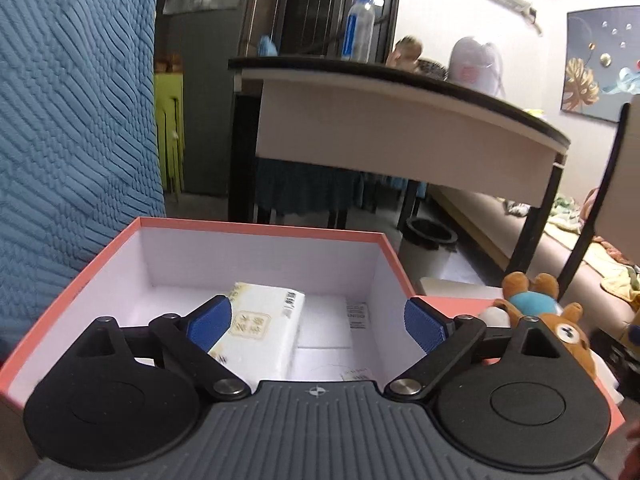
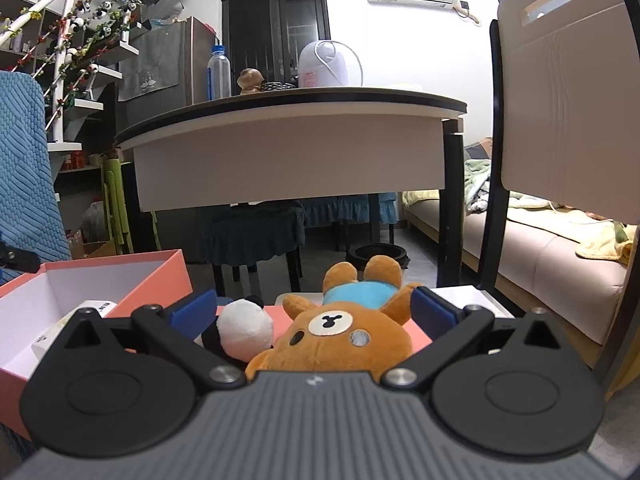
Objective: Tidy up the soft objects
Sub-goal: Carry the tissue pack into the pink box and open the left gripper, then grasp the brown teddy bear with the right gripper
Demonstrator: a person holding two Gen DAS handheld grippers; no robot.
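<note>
In the left wrist view my left gripper (image 1: 318,324) is wide open over a pink box (image 1: 256,226) with a white inside. A white tissue pack (image 1: 260,320) lies in the box close to the left finger, with flat white packs (image 1: 324,328) beside it. In the right wrist view my right gripper (image 2: 312,308) is open, its blue pads on either side of a brown bear plush (image 2: 340,336) in a blue shirt and not pressing it. A small panda plush (image 2: 244,332) lies to the left of the bear. The bear (image 1: 560,328) also shows to the right of the box.
Both toys lie on a pink lid (image 2: 418,336) to the right of the pink box (image 2: 156,280). A dark-topped table (image 2: 288,148) stands ahead, with a chair (image 2: 560,120) at right, a beige sofa (image 2: 540,248) behind it, and a blue textured cover (image 1: 72,120) at left.
</note>
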